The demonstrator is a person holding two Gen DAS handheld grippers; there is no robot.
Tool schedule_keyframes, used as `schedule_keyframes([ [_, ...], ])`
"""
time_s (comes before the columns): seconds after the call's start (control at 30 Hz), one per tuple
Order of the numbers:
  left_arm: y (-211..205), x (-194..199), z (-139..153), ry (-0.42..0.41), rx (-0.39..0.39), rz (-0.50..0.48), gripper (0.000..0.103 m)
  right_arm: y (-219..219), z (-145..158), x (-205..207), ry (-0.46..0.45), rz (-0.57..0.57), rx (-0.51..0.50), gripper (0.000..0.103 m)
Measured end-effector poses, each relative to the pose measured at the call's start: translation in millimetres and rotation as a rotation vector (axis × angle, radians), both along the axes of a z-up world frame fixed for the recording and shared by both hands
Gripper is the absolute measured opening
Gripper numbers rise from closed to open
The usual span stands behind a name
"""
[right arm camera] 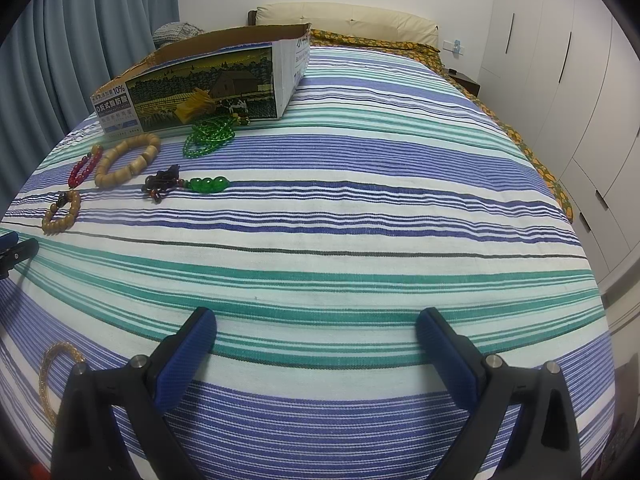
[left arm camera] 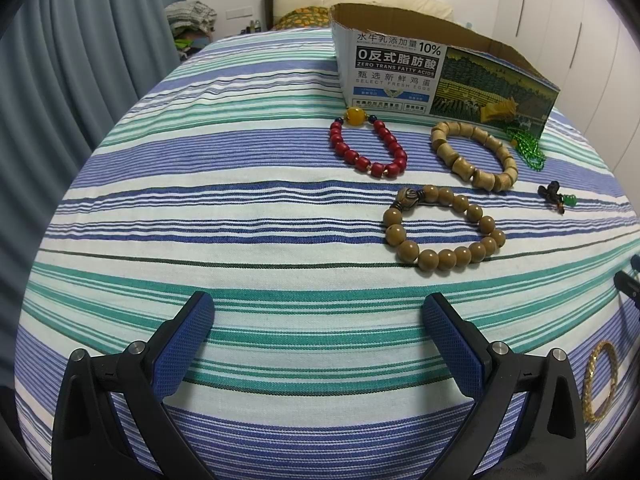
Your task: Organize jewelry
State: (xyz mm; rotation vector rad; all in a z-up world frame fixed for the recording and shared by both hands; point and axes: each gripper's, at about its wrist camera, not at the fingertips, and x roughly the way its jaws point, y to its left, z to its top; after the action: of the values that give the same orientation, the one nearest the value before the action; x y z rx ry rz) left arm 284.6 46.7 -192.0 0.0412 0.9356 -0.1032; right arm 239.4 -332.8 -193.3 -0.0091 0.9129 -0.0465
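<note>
- Jewelry lies scattered on the blue, green and white striped bedspread, with nothing in the open-topped printed cardboard box that can be seen from here; its inside is hidden from both cameras.
- Left gripper hovers low over the bed with its blue-padded fingers spread wide and empty.
- Right gripper hovers likewise, fingers wide apart, nothing between them.
- Nearest the left gripper, ahead and to its right: the round tan wooden-bead bracelet with a carved dark bead.
- Beyond it, just in front of the box: the red bead bracelet with a yellow centre bead and the pale barrel-bead wooden bracelet, near each other but apart.
- Against the box wall: the green glass-bead strand with a yellow tassel; its loops look bunched, though how tangled is hard to tell.
- In front of that: the dark knotted charm with green gourd beads.
- Between the two grippers, close in: the gold chain bangle, partly behind the finger mounts in both views.
- Judged step: choosing a first piece. A good start is the tan bracelet with the left gripper: come down over one side of the ring, straddle the beads across their line, close gently so they do not roll out, then lift clear before carrying it to the box.
</note>
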Motion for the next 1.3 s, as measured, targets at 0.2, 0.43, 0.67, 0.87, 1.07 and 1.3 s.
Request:
schedule_keyframes([
  [0.2, -0.8, -0.9, 0.2, 0.000, 0.000, 0.000, 0.103, 0.4, -0.1, 0.4, 0.000, -0.001, 0.000, 0.103],
  [0.43, -0.6, -1.0, 0.3, 0.000, 0.001, 0.000, 0.103, 0.6, -0.2, 0.7, 0.001, -0.001, 0.000, 0.103],
  [0.67, -0.8, -1.1, 0.4, 0.000, 0.000, 0.000, 0.103, 0.6, -0.2, 0.9, 0.001, -0.001, 0.000, 0.103],
  [0.87, -1.0, -1.1, 0.4, 0.000, -0.001, 0.000, 0.103, 0.9, 0.0, 1.2, 0.002, -0.001, 0.000, 0.103],
  [1.07, -0.5, -1.8, 0.9, -0.002, -0.006, -0.003, 0.103, 0.5, 0.4, 1.9, 0.010, 0.001, -0.001, 0.103],
  [1.3, 7.4, -21.4, 19.8, -0.063, -0.135, -0.007, 0.103, 0.2, 15.8, -6.8, -0.011, -0.013, 0.052, 0.102],
])
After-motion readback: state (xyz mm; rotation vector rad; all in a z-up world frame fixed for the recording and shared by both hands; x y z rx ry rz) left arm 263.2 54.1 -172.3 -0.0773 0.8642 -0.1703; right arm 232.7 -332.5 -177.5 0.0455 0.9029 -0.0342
